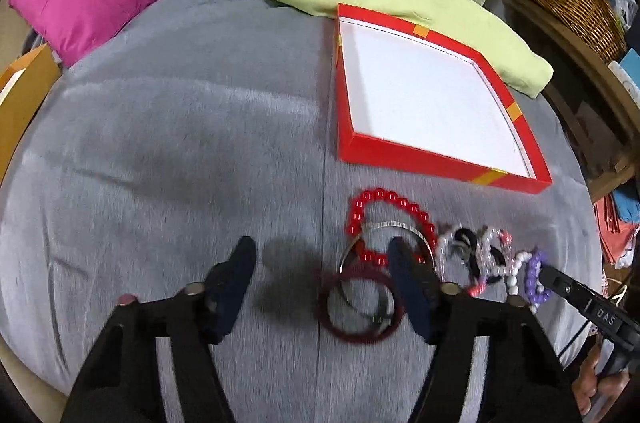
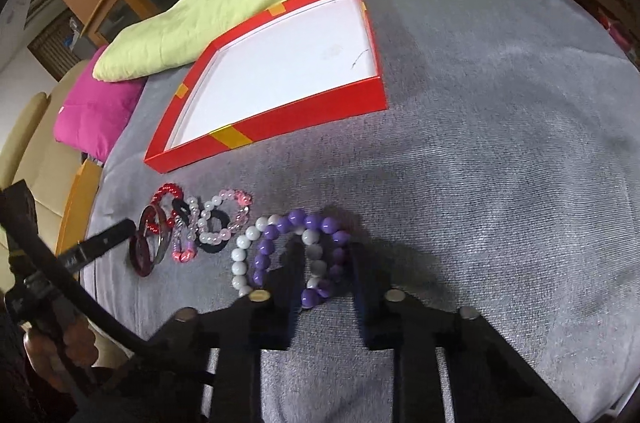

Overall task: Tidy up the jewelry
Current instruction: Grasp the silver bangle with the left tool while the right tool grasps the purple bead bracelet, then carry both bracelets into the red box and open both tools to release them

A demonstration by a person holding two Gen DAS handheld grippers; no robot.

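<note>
Both grippers are picking: the right gripper [image 2: 320,275] nearly clamped on the purple bead bracelet [image 2: 298,255], the left gripper [image 1: 324,263] half-spread, empty, beside the bangles [image 1: 360,303]; next, carry to the red box [image 1: 404,157].

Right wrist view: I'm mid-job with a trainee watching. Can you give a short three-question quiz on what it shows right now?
1. True or false: the red box already holds jewelry.
2. Which lies between the fingers of the right gripper?
A. purple bead bracelet
B. red bead bracelet
C. black hair tie
3. Fill in: the box stands on a ___ cloth.

Key: 1 false, its white inside is bare; 2 A; 3 grey.
</note>
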